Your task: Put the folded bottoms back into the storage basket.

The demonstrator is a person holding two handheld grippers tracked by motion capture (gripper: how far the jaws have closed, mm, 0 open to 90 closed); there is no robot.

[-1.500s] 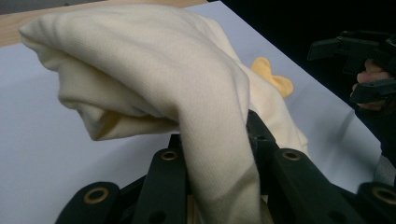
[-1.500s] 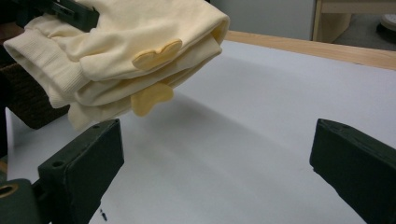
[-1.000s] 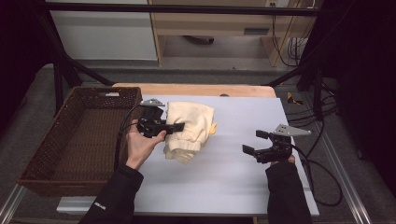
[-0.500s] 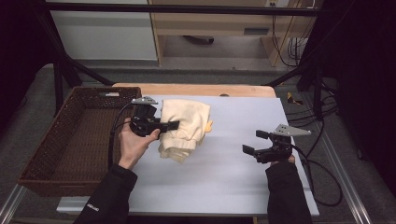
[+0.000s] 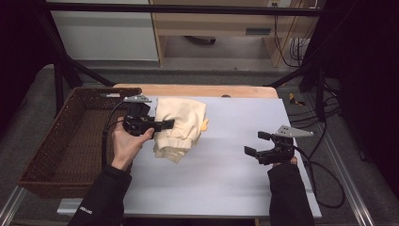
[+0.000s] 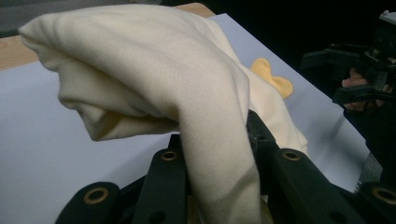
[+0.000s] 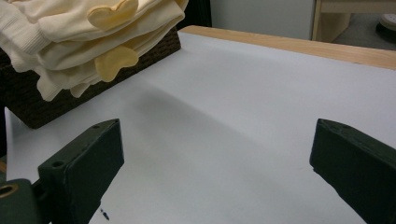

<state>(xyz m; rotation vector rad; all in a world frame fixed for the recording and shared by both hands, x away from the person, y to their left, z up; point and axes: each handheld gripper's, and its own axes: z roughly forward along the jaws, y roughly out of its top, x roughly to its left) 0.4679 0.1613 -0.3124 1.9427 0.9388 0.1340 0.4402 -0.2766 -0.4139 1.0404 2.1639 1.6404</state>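
High view: a table covered with a smooth, matte pale-grey sheet (image 5: pixel 226 160), with a strip of light wood (image 5: pixel 197 90) showing along its far edge. Dark floor around it, black frame bars overhead and at the sides, a white cabinet (image 5: pixel 103 33) and a wooden shelf unit (image 5: pixel 221 23) behind, cables hanging and trailing at the right. At the table's left end sits a dark brown woven wicker basket (image 5: pixel 61 146), rectangular, open-topped, coarse weave. The cream garment (image 5: pixel 179 127) is bunched at the left-centre of the sheet, just beside the basket; part of it is lifted off the surface. Soft fine-knit fabric, ribbed cuff or hem at its near end, folds rounded and loose. A small yellow patch (image 5: pixel 204 125), smooth and curved in outline, shows at its right edge. The left gripper (image 5: pixel 165 125), black and angular with a grey three-cornered plate on top, has its jaws clamped on a fold of the garment. Left gripper view: the cloth drapes down between the two black jaws, pinched tight, fine ribbing visible in the weave. The right gripper (image 5: pixel 255 143) hovers over bare sheet, well apart from the garment, jaws spread wide with nothing between them. Right gripper view: blocky matte black jaws stand far apart over the plain sheet; garment layers hang in front of the wicker wall.
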